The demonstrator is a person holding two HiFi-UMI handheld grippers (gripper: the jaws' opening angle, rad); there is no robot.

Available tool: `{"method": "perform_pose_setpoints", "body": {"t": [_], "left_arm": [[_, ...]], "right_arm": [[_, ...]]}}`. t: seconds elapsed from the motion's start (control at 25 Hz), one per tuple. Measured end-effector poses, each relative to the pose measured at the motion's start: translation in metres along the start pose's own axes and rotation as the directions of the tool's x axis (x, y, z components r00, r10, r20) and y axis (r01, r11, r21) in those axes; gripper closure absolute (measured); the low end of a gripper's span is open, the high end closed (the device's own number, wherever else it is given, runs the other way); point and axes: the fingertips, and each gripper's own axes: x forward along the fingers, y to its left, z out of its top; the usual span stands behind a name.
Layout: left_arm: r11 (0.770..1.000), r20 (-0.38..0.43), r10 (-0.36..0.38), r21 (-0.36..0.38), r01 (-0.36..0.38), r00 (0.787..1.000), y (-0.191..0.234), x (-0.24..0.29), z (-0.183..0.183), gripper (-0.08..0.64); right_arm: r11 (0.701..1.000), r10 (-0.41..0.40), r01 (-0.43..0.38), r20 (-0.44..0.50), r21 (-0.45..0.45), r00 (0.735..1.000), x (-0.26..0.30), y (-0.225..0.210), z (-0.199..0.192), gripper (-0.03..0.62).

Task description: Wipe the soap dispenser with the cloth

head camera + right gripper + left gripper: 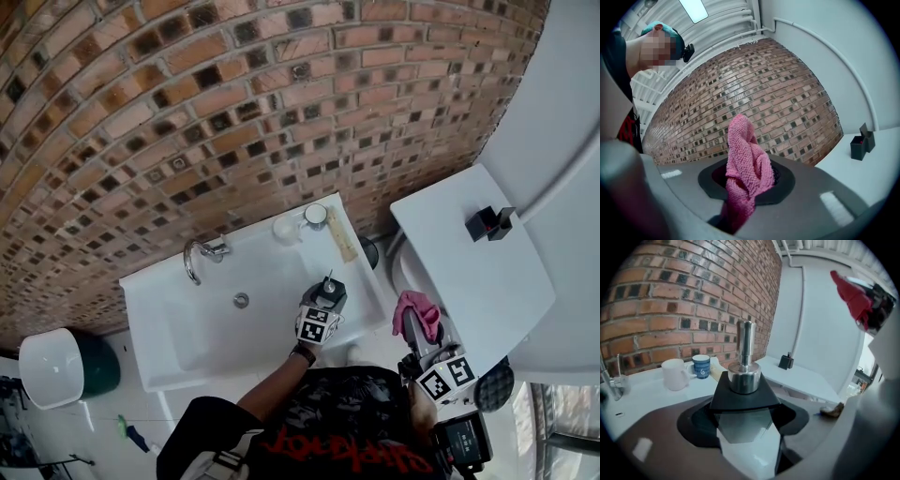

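Left gripper view: the soap dispenser [744, 376] drops out of my sight below its clear shoulders, inside the left claw [747, 437]. The blue mug's [701, 365] print is too small to read. Right gripper view: the cloth's [745, 168] lower end vanishes into the right claw [740, 201].

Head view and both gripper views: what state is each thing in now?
soap dispenser: upright on the sink.
left gripper: shut on the soap dispenser.
pink cloth: bunched, sticking up from the jaws.
right gripper: shut on the pink cloth.
tap: no stream visible.
white mug: upright.
blue cup: upright.
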Motion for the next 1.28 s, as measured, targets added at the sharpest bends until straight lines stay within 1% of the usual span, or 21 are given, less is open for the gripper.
{"method": "perform_pose_setpoints", "body": {"t": [0.12,0.2,0.36,0.44,0.52,0.6,0.68,0.84,1.0,1.08,1.2,1.24,1.28], "left_arm": [[0.999,0.097,-0.031,-0.02,0.033,0.995,-0.001,-0.044,0.033,0.249],[0.999,0.178,-0.038,-0.015,0.041,0.983,-0.001,-0.079,0.064,0.249],[0.999,0.338,-0.04,0.014,0.037,0.94,0.0,-0.147,0.13,0.249],[0.999,0.395,-0.052,0.013,0.052,0.917,-0.001,-0.177,0.157,0.249],[0.997,0.432,-0.072,0.0,0.08,0.899,-0.002,-0.201,0.177,0.249],[0.995,0.445,-0.087,-0.009,0.101,0.891,-0.004,-0.219,0.19,0.249],[0.994,0.447,-0.097,-0.007,0.111,0.89,-0.008,-0.231,0.198,0.249],[0.988,0.447,-0.137,0.0,0.153,0.884,-0.021,-0.245,0.201,0.249],[0.989,0.421,-0.146,0.027,0.148,0.895,-0.032,-0.25,0.199,0.249],[0.989,0.401,-0.149,0.041,0.145,0.904,-0.036,-0.25,0.198,0.249],[0.988,0.351,-0.148,0.091,0.124,0.924,-0.041,-0.249,0.194,0.249],[0.987,0.343,-0.154,0.105,0.125,0.927,-0.042,-0.249,0.193,0.249],[0.985,0.343,-0.164,0.112,0.133,0.925,-0.045,-0.251,0.193,0.249]], "right_arm": [[1.0,0.01,-0.01,-0.004,0.019,1.0,0.003,-0.002,-0.004,0.514],[0.999,0.028,-0.027,-0.007,0.031,1.0,0.007,-0.001,-0.007,0.514],[0.996,0.082,-0.081,-0.015,0.049,0.997,0.02,0.011,-0.011,0.514],[0.991,0.119,-0.118,-0.022,0.062,0.993,0.027,0.02,-0.015,0.514],[0.984,0.163,-0.16,-0.028,0.076,0.986,0.035,0.032,-0.018,0.514],[0.973,0.215,-0.212,-0.032,0.087,0.976,0.043,0.046,-0.019,0.514],[0.959,0.271,-0.268,-0.032,0.09,0.962,0.051,0.062,-0.017,0.514],[0.927,0.37,-0.366,-0.029,0.083,0.929,0.062,0.094,-0.013,0.514],[0.894,0.447,-0.444,-0.034,0.064,0.894,0.07,0.122,-0.01,0.514],[0.878,0.479,-0.478,-0.046,0.03,0.877,0.072,0.134,-0.008,0.513],[0.842,0.529,-0.533,-0.071,-0.082,0.846,0.07,0.157,-0.004,0.512],[0.828,0.542,-0.548,-0.079,-0.119,0.837,0.069,0.164,-0.003,0.512],[0.818,0.549,-0.555,-0.086,-0.15,0.832,0.068,0.169,-0.003,0.514]]}}
